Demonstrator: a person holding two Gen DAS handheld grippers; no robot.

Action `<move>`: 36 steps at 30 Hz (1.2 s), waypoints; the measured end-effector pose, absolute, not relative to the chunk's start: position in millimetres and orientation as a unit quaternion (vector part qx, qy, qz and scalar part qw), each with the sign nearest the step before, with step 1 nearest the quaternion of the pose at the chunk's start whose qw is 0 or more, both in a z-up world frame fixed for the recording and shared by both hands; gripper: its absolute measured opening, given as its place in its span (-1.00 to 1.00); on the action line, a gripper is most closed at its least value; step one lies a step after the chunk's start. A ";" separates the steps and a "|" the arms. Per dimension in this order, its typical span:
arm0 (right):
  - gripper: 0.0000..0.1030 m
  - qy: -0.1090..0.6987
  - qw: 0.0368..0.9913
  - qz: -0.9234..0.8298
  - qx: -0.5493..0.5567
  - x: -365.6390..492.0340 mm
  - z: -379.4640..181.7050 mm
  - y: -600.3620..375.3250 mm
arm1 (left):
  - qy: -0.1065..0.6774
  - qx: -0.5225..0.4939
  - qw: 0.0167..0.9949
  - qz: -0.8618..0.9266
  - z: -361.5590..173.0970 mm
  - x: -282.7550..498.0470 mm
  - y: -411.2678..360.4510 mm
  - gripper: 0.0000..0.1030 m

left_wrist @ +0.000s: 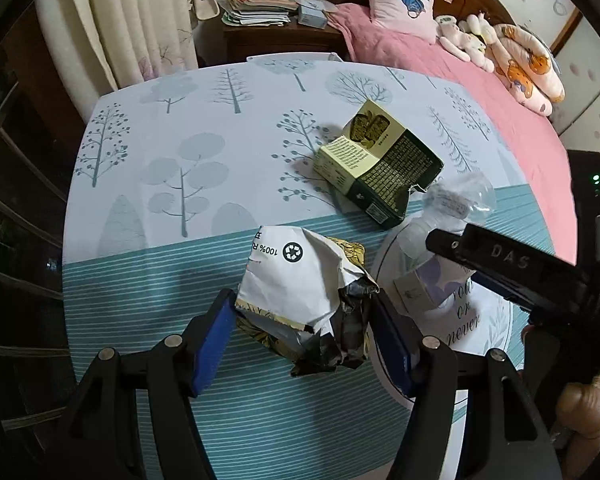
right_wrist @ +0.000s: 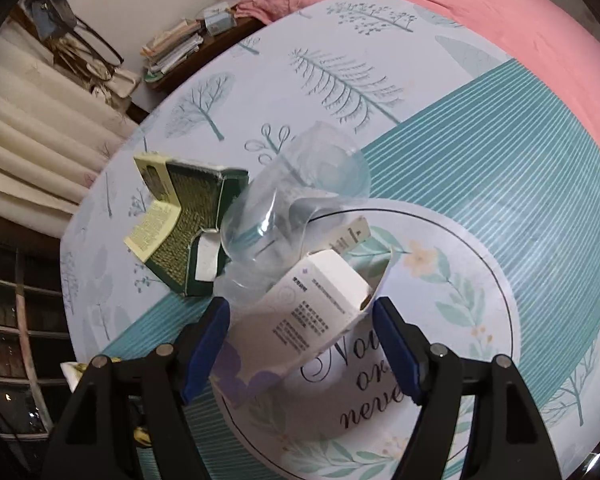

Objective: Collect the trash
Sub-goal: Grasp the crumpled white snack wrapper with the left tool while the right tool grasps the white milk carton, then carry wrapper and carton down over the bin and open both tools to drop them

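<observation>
My left gripper [left_wrist: 302, 324] is shut on a crumpled white and black paper bag [left_wrist: 304, 292] with a recycling mark, held just above the table. A green and cream carton [left_wrist: 374, 166] lies open on the table beyond it; it also shows in the right wrist view [right_wrist: 184, 232]. My right gripper [right_wrist: 300, 340] has its blue pads on either side of a white and purple box [right_wrist: 300, 320], whose left side touches the left pad; a gap shows at the right pad. A clear plastic wrapper [right_wrist: 292, 200] lies against the box. The right gripper shows in the left wrist view [left_wrist: 512, 264].
The table [left_wrist: 160, 152] has a tree-print cloth with a teal striped band and a round printed emblem [right_wrist: 440, 320]. A pink bed [left_wrist: 480, 92] with pillows and toys lies behind. A nightstand [left_wrist: 268, 36] with stacked papers and curtains [left_wrist: 132, 20] stand at the back.
</observation>
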State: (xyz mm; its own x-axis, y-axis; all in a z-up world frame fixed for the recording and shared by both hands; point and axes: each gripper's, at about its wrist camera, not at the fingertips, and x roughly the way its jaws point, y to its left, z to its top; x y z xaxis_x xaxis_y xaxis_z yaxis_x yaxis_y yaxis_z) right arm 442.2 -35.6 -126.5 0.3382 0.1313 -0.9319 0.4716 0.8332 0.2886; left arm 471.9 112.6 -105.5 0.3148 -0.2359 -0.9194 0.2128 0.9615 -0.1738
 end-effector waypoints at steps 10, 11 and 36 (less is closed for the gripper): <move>0.07 0.578 0.769 -0.060 0.266 414.0 -125.9 -36.0 | 0.564 -0.019 0.813 -0.143 -98.5 463.3 118.9 0.27; 0.00 0.579 0.769 -0.057 0.263 411.1 -125.3 -35.6 | 0.563 -0.017 0.813 -0.145 -97.4 461.1 118.3 0.27; -0.22 0.498 0.821 0.126 0.247 239.2 -36.7 -104.8 | 0.525 -0.008 0.830 -0.188 -22.2 299.1 50.6 0.27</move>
State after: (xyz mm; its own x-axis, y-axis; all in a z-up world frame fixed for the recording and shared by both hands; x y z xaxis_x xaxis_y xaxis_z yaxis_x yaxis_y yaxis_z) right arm 239.2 -104.8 -36.7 0.4719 0.4529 -0.7564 0.0403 0.8460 0.5317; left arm 299.1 50.6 -22.2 0.3780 -0.3212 -0.8683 0.3037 0.9290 -0.2115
